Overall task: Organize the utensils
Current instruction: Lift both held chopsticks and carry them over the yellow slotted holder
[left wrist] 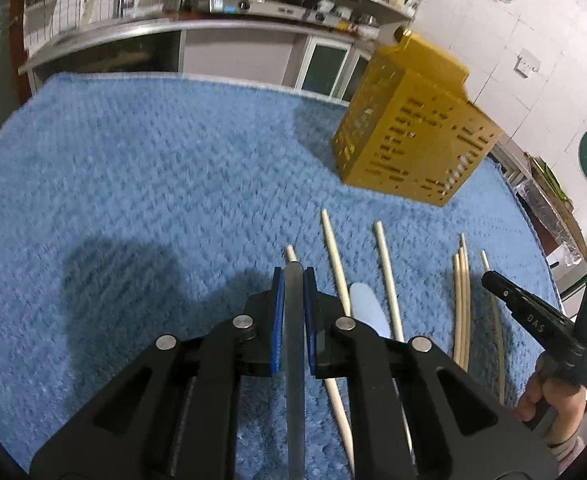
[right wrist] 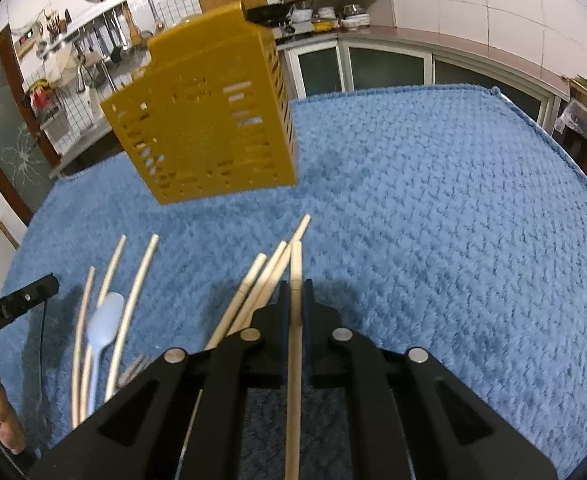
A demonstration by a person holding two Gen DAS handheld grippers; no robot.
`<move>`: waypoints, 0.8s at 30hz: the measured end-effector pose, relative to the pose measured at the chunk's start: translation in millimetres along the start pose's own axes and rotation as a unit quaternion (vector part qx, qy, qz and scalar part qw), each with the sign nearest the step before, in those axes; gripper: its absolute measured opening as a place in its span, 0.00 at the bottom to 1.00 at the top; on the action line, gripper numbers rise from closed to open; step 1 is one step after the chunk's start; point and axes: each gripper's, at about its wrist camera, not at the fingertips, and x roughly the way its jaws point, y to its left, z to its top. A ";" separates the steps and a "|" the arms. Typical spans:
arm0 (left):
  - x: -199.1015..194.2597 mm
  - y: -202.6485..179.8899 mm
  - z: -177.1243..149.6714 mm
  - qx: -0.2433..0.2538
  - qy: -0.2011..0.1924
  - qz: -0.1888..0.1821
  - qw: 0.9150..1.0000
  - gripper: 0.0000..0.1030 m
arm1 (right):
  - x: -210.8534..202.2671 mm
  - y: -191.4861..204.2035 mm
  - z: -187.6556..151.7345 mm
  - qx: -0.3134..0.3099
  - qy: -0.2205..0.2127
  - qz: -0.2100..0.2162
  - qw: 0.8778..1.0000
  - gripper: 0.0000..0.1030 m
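Near the yellow holder (right wrist: 205,116), each tool grips one utensil: left tool (left wrist: 293,280) a grey handle (left wrist: 295,360), right tool (right wrist: 295,292) a chopstick (right wrist: 294,360); insert upright.

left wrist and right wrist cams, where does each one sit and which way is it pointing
Left wrist: sits on the left gripper, looking along its jaws over the blue mat; jaws shut on a grey metal utensil handle; the right gripper shows at right.
Right wrist: sits on the right gripper, facing the yellow utensil holder; jaws shut on a wooden chopstick; the left gripper shows at left.
Shared: mat, holder, loose chopsticks, pale blue spoon.
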 end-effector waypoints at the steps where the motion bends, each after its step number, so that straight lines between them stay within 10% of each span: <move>1: -4.8 -2.1 0.1 0.004 -0.009 0.001 1.000 0.08 | -3.9 0.4 0.2 0.000 -0.004 0.002 1.000 0.06; 24: -79.5 -43.0 47.8 0.048 -0.169 -0.090 0.980 0.08 | -100.3 18.5 49.9 -0.025 -0.184 0.055 0.981 0.06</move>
